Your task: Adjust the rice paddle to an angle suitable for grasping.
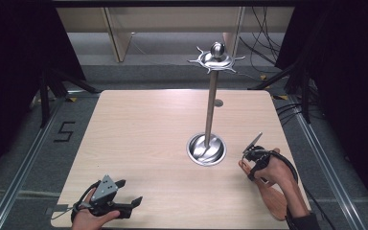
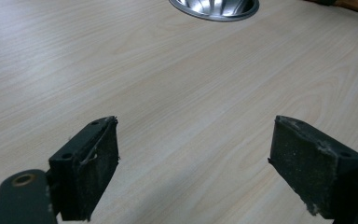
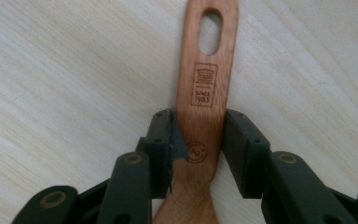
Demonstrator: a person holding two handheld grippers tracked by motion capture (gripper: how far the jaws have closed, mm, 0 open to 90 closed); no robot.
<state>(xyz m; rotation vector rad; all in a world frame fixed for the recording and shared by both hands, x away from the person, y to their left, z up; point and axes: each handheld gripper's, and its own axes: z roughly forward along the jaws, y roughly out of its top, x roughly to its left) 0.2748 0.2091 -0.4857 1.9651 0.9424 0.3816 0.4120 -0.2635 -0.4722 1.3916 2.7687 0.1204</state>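
A wooden spatula [image 1: 274, 199] lies flat on the table near its front right corner, with its handle pointing toward the stand. In the right gripper view the handle [image 3: 205, 70] has an oval hole at its end and a burnt-in stamp. My right gripper [image 3: 199, 140] is shut on that handle, both pads pressing its edges. From above, the right gripper [image 1: 249, 160] sits just right of the stand's base. My left gripper [image 1: 129, 191] rests at the table's front left, and the left gripper [image 2: 193, 163] stands open with bare wood between its pads.
A metal stand rises from a round dished base [image 1: 206, 149] right of the table's middle, its pole [image 1: 212, 103] topped by a ring of hooks [image 1: 216, 58]. The base's rim [image 2: 214, 7] lies far ahead of the left jaws. The light wooden table [image 1: 143, 134] stretches left of it.
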